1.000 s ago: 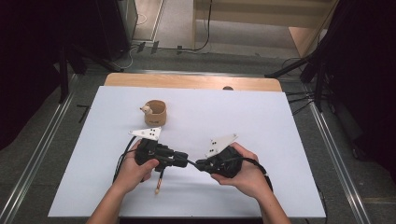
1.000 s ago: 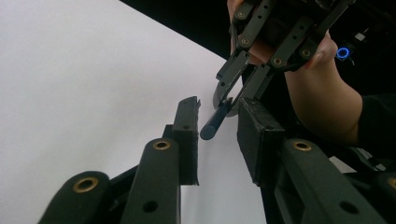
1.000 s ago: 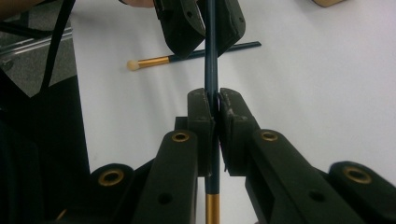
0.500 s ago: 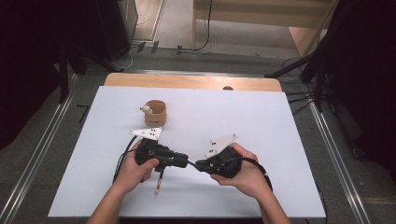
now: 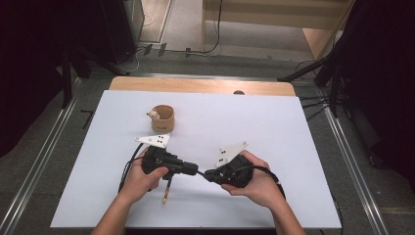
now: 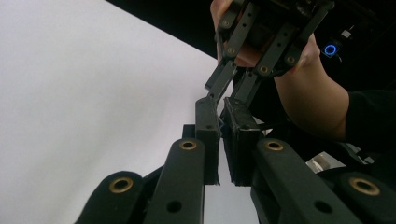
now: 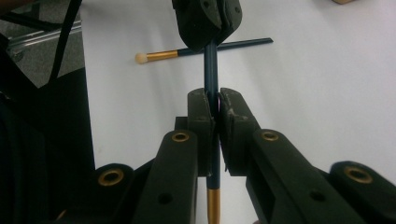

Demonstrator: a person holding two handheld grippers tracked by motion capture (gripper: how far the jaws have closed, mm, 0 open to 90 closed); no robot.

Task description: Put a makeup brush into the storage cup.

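A dark blue brush point(image 7: 211, 70) with a gold ferrule is held off the table between both grippers. My right gripper point(image 7: 217, 123) is shut on the middle of its handle, and the ferrule end runs back toward the camera. My left gripper point(image 7: 205, 28) is shut on the handle's far end. In the high view the left gripper point(image 5: 195, 171) and right gripper point(image 5: 208, 175) meet tip to tip at the table's front middle. In the left gripper view my left gripper point(image 6: 223, 140) stands with jaws together, facing the right gripper point(image 6: 231, 88). The brush cannot be made out there.
A second brush point(image 5: 167, 191) with a gold ferrule and a cream tip point(image 7: 140, 58) lies on the white table point(image 5: 274, 122) under the left hand. A round wooden cup point(image 5: 163, 118) with a small animal figure stands behind the left gripper. Cables trail from both grippers.
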